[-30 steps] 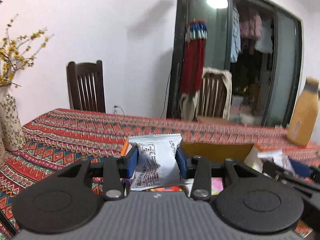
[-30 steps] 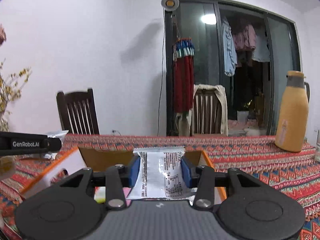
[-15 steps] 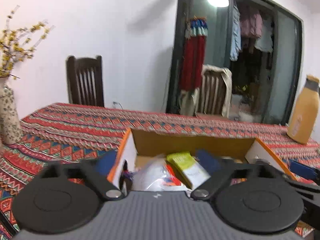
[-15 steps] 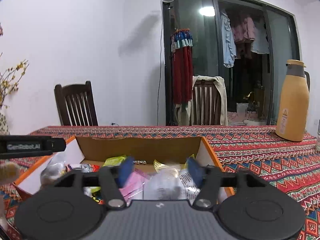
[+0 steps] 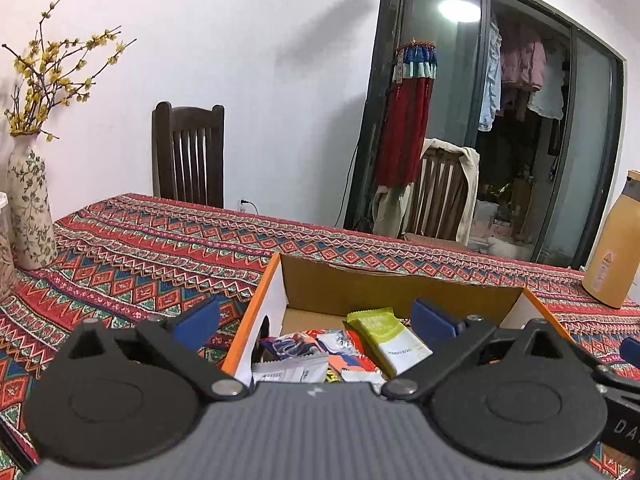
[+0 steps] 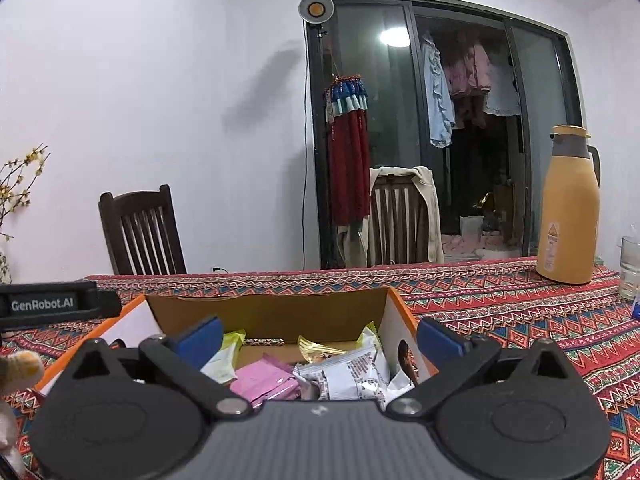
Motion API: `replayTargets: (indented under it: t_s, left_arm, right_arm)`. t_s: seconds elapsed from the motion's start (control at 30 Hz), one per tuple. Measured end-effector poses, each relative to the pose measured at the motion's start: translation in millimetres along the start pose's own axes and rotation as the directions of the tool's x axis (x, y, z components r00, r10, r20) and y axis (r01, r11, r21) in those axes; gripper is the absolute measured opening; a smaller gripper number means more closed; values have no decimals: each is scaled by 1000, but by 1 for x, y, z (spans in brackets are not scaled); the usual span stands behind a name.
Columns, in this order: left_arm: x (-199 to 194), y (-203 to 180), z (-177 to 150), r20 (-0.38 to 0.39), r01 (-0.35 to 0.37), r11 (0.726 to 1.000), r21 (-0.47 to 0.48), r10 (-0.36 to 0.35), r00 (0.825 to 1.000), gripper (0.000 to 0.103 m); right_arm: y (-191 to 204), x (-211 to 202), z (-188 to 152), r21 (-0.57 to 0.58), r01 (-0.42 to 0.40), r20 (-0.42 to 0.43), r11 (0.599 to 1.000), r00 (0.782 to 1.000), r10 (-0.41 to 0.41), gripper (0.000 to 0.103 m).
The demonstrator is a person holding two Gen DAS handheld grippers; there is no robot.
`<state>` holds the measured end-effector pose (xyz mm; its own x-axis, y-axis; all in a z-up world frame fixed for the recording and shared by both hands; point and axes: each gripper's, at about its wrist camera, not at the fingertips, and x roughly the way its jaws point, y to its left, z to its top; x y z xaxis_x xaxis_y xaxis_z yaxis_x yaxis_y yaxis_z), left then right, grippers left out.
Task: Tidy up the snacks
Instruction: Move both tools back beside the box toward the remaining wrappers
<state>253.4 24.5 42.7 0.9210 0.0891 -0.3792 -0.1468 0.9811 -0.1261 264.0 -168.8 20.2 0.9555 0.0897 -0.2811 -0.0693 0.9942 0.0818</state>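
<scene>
Over the cardboard box (image 6: 264, 312): right gripper (image 6: 320, 338) opening, left gripper (image 5: 316, 318) spread wide, both empty; drop step apparently done. Next, probably: fetch more snacks (image 6: 344, 372).

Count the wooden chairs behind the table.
2: a bare dark chair at the table's far left side, and a chair draped with pale cloth by the glass door. Others may be hidden.
</scene>
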Motion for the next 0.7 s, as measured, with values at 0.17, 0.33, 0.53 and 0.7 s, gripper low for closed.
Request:
replayTargets:
  t_s: [0.17, 0.33, 0.53, 0.7]
  left_arm:
    - [-1, -2, -3, -3, 9, 1000, 10, -8, 1000, 103]
    - [-7, 7, 3, 30, -28, 998, -57, 29, 999, 103]
    - [-17, 10, 6, 15, -82, 995, -61, 83, 996, 103]
    - [-41, 15, 2, -2, -101, 993, -67, 101, 995, 103]
  right_arm:
    - [-2, -4, 3, 14, 25, -3, 1000, 1000, -24, 103]
    - [-3, 6, 1, 13, 30, -51, 999, 998, -30, 103]
    - [-5, 8, 1, 25, 32, -77, 999, 997, -30, 103]
    - [-2, 2, 0, 22, 11, -73, 1000, 997, -9, 103]
